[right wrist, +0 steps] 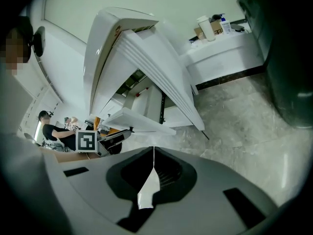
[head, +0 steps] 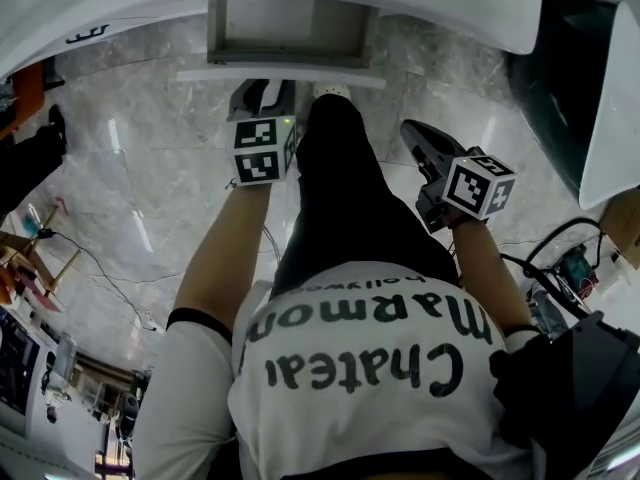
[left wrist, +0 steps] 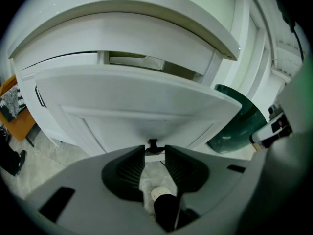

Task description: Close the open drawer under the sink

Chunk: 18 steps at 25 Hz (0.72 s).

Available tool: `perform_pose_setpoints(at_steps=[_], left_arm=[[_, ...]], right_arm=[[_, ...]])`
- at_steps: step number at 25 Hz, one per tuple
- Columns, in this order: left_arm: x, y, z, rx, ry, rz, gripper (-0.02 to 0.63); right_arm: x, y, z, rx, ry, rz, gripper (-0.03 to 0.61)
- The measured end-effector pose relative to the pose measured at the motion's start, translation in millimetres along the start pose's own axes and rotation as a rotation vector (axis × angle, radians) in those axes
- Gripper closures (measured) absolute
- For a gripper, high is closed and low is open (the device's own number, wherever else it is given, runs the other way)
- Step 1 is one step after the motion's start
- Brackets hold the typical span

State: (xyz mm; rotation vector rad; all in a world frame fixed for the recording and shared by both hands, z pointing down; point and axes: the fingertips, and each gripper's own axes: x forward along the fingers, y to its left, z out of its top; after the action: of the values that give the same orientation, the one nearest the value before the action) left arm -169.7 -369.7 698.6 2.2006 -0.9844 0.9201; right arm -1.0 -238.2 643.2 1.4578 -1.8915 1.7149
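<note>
The head view looks steeply down from above the person onto the marble floor [head: 140,178], with the drawer [head: 290,30] at its top edge and the left gripper [head: 262,90] and right gripper [head: 415,133] below it. The left gripper view sits low and close, facing the drawer [left wrist: 132,106] front squarely. The right gripper view stands farther back and is rolled sideways. It catches the same drawer [right wrist: 137,119] edge-on, with the left gripper [right wrist: 128,131] at it.

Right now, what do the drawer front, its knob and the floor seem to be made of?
Drawer front: white painted or lacquered board, probably wood or MDF; smooth satin face with a recessed panel, no grain.
Knob: small, dark, metal or plastic; too small to tell.
Floor: polished marble or marble-look tile; grey veining, glossy reflections, seams.
</note>
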Motion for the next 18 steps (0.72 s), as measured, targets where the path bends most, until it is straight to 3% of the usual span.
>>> perform_pose_setpoints(at_steps=[6, 18], left_arm=[[11, 7, 6, -0.082, 0.000, 0.017, 0.480], [17, 12, 15, -0.085, -0.017, 0.027, 0.480]], right_arm=[[1, -3, -2, 0.015, 0.003, 0.002, 0.566], [3, -11, -9, 0.036, 0.003, 0.002, 0.566]])
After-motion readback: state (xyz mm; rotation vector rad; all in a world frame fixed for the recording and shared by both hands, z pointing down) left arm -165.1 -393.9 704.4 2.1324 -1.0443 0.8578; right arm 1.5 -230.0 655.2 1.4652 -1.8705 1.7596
